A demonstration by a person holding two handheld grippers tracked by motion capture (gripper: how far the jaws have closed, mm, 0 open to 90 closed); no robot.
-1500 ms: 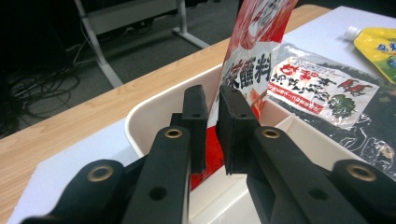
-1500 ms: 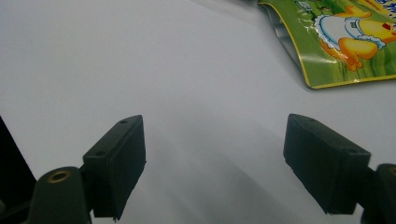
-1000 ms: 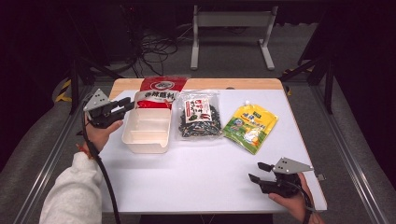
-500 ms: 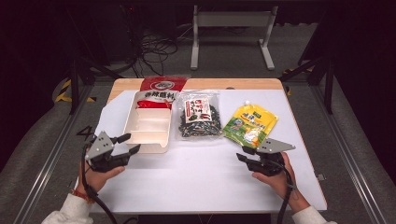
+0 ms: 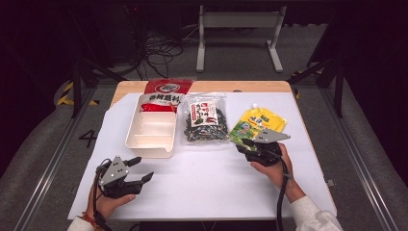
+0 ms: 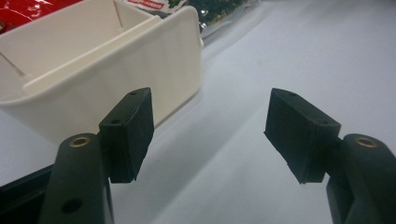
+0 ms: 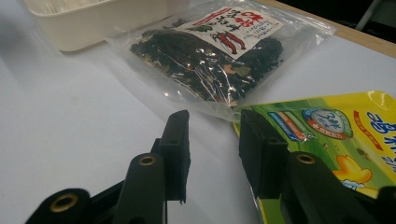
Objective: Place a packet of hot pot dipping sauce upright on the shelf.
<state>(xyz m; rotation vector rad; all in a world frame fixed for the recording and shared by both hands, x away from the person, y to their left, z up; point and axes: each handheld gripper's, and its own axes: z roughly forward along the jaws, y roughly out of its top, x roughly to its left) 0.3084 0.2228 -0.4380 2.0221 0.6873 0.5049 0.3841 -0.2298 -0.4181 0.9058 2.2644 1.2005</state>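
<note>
Yellow pouch (image 5: 260, 125) lengthwise toward table's far-right, beside half-open, empty right tool (image 5: 244, 148).

A white "4" is painted on the floor (image 5: 88, 138) left of the table; the red packet (image 5: 166, 94), the clear bag (image 7: 219, 51) (red chillies on its label) and the yellow pouch (image 7: 341, 135) carry Chinese characters, probably too blurred to read

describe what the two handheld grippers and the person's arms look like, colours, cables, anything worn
Both are black two-jaw tools. The left gripper and right gripper each carry a grey three-cornered plate on top and trail a black cable. Up close, the jaws end in blocky black pads on arms with brass-coloured rivets. The person wears pale sleeves, and a red-orange band at the left wrist.
</note>
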